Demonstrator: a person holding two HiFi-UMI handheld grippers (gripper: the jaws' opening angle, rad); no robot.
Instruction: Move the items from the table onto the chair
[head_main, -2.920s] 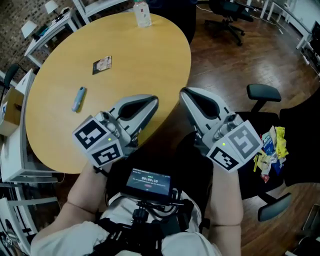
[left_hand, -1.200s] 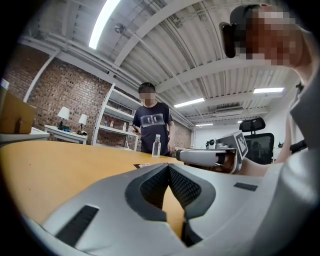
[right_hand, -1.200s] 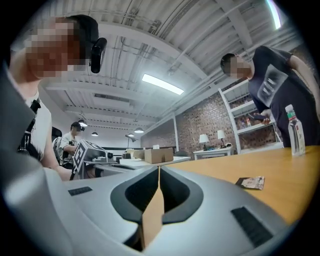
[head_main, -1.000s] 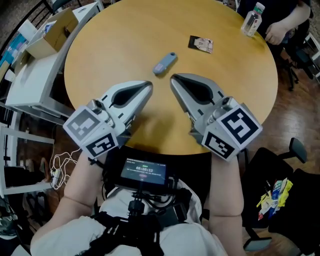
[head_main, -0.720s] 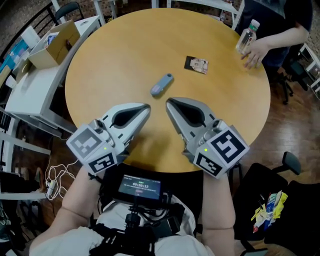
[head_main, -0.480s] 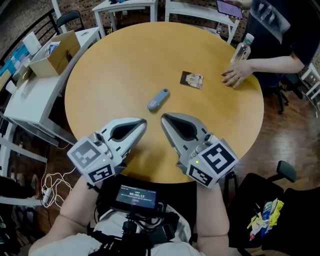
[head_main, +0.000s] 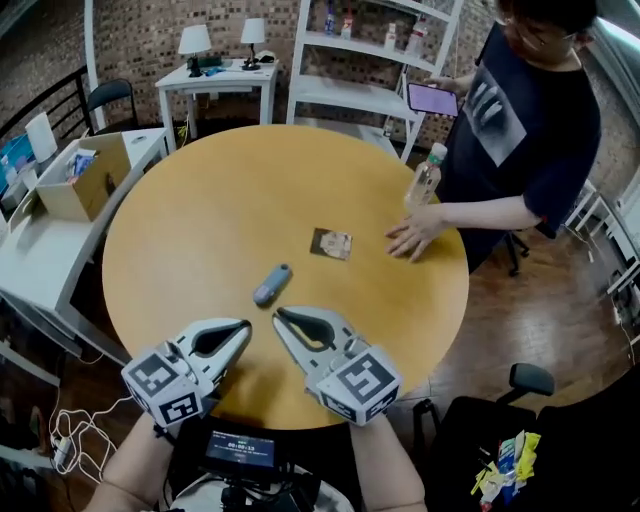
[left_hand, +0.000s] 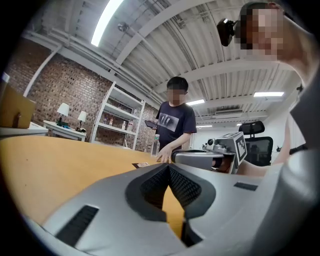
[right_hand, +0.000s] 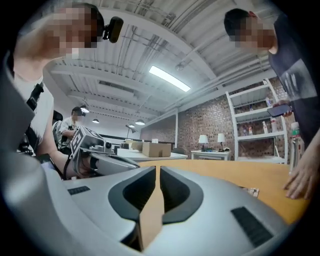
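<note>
- The grey left gripper (head_main: 243, 327) is hovering with its jaws together, empty.
- The grey right gripper (head_main: 282, 316) has just been opening its jaws slightly, with nothing between them.
- The small grey-blue oblong stick (head_main: 272, 285) is lying on the round wooden table (head_main: 170, 230), just beyond the right gripper's tips.

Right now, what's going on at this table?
A person holds two grippers over the near edge of the round table, neither holding anything. The left gripper is shut. On the right gripper the fingers have just been opening a crack, with nothing between them. A small blue-grey stick lies just ahead, a card beyond it. Someone else rests a hand by a bottle.
</note>
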